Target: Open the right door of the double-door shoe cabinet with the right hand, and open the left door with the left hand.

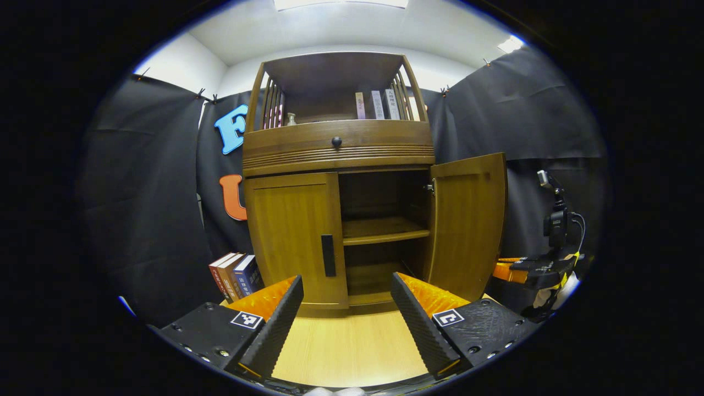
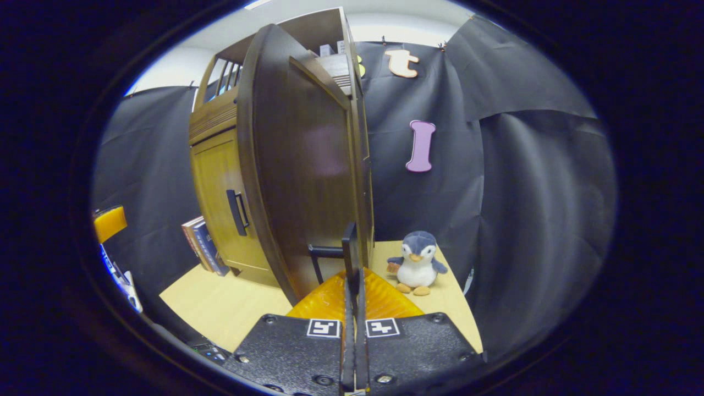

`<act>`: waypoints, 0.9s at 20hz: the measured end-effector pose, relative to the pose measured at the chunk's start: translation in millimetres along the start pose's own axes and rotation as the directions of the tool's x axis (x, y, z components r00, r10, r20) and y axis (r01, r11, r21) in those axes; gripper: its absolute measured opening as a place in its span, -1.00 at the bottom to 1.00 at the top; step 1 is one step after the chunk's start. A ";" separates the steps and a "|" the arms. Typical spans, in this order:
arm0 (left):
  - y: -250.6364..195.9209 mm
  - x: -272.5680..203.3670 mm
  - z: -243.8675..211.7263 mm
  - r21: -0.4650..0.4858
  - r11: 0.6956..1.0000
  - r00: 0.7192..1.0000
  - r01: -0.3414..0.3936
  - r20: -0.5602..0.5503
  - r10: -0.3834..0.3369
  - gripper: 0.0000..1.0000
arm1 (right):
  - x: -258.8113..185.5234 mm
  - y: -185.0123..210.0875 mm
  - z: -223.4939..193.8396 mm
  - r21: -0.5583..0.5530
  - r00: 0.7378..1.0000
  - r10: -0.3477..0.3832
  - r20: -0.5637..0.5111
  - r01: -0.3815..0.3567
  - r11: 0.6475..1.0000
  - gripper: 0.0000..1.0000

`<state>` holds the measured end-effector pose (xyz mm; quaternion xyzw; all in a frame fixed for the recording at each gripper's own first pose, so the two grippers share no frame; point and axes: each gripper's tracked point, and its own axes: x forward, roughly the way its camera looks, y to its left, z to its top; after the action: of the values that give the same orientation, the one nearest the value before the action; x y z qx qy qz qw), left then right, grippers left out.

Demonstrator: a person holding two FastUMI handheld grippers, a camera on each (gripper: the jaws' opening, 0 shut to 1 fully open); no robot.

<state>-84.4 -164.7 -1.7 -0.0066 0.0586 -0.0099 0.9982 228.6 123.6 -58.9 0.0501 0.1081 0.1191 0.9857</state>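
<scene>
Books (image 1: 235, 273) lean against the left foot of the shoe cabinet (image 1: 336, 147), which stands on the pale wooden bench (image 1: 346, 346). From the left gripper view we see the left door (image 1: 297, 236) flat and closed, its dark handle (image 1: 328, 255) near its inner edge. The left gripper (image 1: 346, 300) hangs just in front of it, released — its fingers spread wide with nothing between them, apart from the door. To the right of that door the cabinet's inside lies open, with a shelf (image 1: 385, 229) across the middle. Further right the right door (image 1: 467, 223) is swung out wide on its hinges. Past its edge we see the other gripper, held up beside the door.

In the right gripper view the left door (image 2: 220, 198) appears at the left with its handle (image 2: 237, 212), the books (image 2: 202, 245) below. The right door (image 2: 302, 165) stands edge-on before us, its inner face dark. The right gripper (image 2: 352, 258) is clenched — its fingers close together, at the door's handle (image 2: 324, 254); we cannot tell whether both press on it. To the right a plush penguin (image 2: 416, 263) sits on the bench (image 2: 220, 302) beside the cabinet.
</scene>
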 end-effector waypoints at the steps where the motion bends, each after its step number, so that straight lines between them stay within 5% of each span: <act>1: -7.4 -0.8 -1.8 0.000 1.000 1.000 -0.004 -0.005 0.004 0.93 | 0.1 -1.3 0.1 -0.004 1.000 0.012 -0.001 -0.012 1.000 -0.92; 15: -52.2 -24.6 0.6 -0.009 0.993 0.993 -0.115 -0.003 0.115 0.92 | -2.9 -4.3 -1.9 -0.098 0.976 0.217 -0.019 -0.218 0.971 -0.92; 18: -49.3 -26.5 1.4 0.000 0.991 0.991 -0.133 0.001 0.133 0.92 | -8.5 -5.2 -6.0 -0.097 0.973 0.226 -0.050 -0.230 0.968 -0.78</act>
<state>-111.5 -213.4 3.5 -0.0028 0.0585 0.0566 0.9967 220.4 116.9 -63.7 0.0095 0.1144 0.2379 0.9645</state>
